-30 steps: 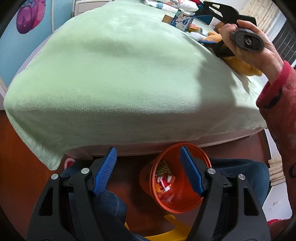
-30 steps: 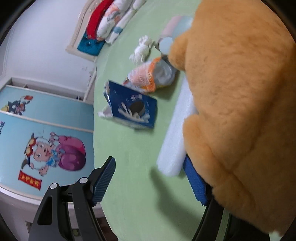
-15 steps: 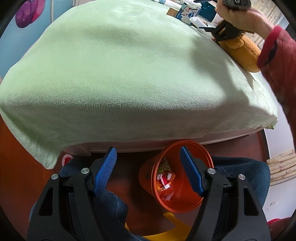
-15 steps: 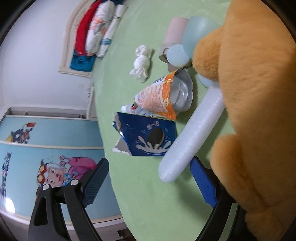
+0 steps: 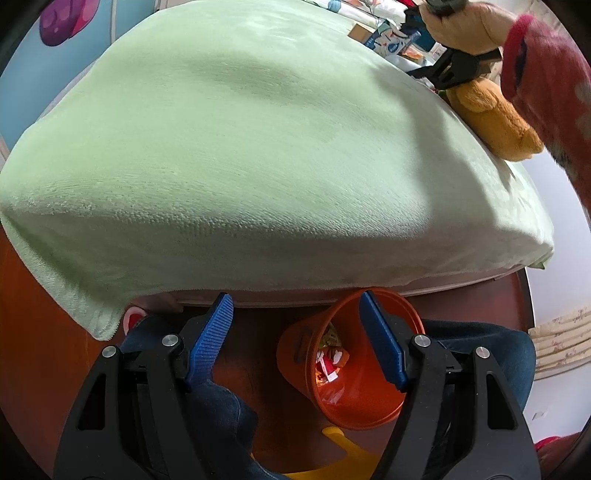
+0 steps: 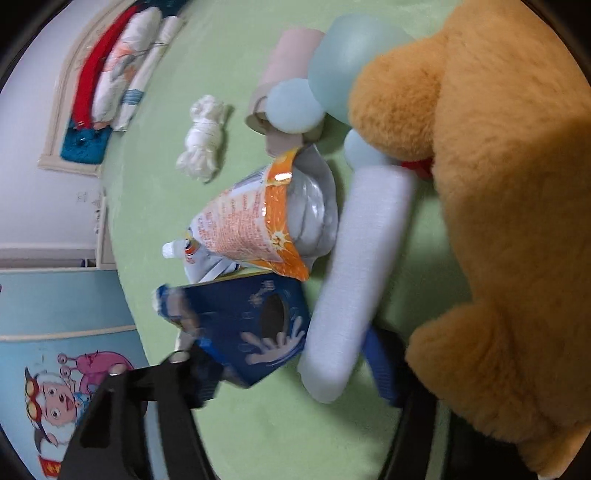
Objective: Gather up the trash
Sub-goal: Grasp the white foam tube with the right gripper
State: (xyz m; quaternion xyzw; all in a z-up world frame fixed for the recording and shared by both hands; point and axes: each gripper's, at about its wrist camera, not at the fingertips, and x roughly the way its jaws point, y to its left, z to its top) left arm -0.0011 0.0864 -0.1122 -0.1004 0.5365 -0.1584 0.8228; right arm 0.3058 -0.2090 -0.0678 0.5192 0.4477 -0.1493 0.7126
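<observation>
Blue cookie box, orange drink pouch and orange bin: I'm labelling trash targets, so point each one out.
blue cookie box (image 6: pixel 255 332), right wrist view, on its printed front face.
orange drink pouch (image 6: pixel 251 229), right wrist view, on its printed side.
orange bin (image 5: pixel 373 398), left wrist view, on its inner wall.

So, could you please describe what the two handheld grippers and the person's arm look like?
Both grippers are black plastic frames with triangular cut-outs and silver bolts. The left gripper has fingers lined with ribbed blue pads; the right gripper shows one blue pad, blurred. The right hand is bare, above a red patterned sleeve. No cables show.
</observation>
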